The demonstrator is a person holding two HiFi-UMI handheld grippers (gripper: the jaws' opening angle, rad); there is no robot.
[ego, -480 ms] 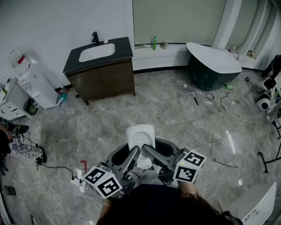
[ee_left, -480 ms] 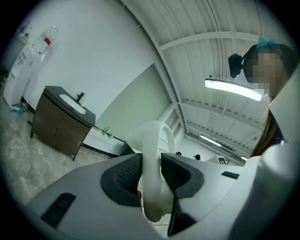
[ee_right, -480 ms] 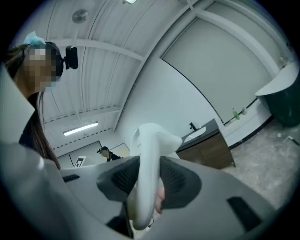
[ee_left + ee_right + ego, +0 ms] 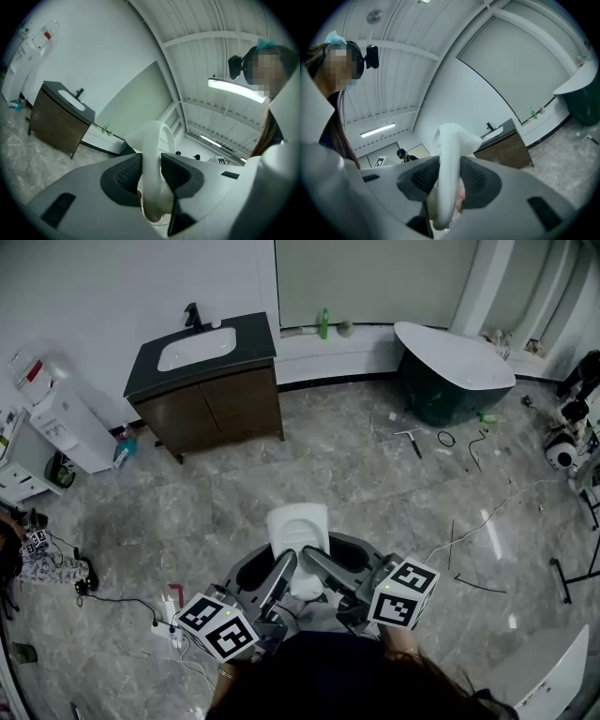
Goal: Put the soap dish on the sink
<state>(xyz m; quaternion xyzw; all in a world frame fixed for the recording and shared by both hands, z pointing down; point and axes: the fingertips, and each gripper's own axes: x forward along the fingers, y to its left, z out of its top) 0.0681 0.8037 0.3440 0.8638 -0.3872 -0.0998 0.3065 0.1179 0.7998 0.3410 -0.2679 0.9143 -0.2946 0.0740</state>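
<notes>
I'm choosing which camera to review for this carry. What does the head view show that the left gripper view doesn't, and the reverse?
Head view only: the left gripper and right gripper together on the white soap dish, their marker cubes, and cables strewn on the floor. Left gripper view only: the dark pads pressed on the dish's rim from either side, and a ceiling strip light. Both: the soap dish, the dark-topped vanity with its white sink, and the water dispenser.

No legible text — only square markers on left gripper cube (image 4: 220, 631) and right gripper cube (image 4: 405, 594)
</notes>
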